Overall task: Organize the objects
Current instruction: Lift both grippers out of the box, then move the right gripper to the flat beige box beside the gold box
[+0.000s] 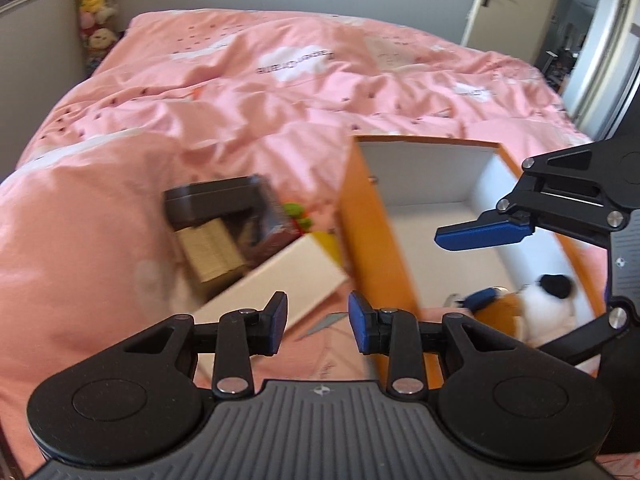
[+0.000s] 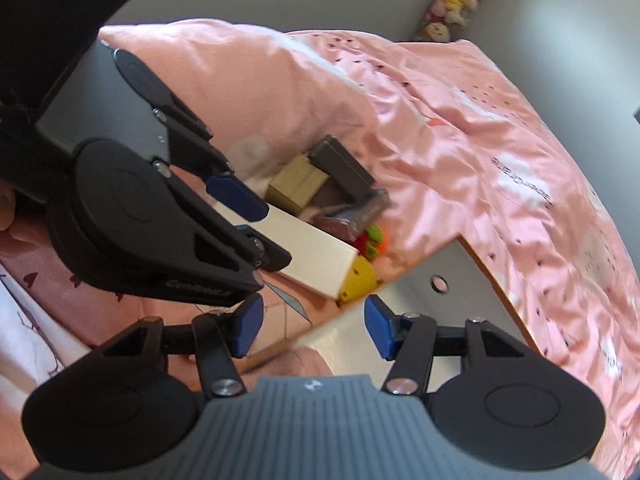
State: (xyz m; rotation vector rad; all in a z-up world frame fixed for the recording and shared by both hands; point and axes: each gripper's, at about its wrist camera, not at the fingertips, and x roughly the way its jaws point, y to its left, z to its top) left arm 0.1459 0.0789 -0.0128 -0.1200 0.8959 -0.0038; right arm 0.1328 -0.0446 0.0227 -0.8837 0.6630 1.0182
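**Both grippers empty over the bed**

Our left gripper (image 1: 317,322) and right gripper (image 2: 314,327) hang with jaws apart, holding nothing. We see the orange box (image 1: 360,216) on the pink duvet (image 1: 240,92), a plush toy (image 1: 548,312) inside, small boxes (image 1: 212,216) piled just beside it.

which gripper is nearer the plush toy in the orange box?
Right. The right gripper hangs over the orange box, just above the plush toy. The left gripper sits outside the box wall, over the bedding.
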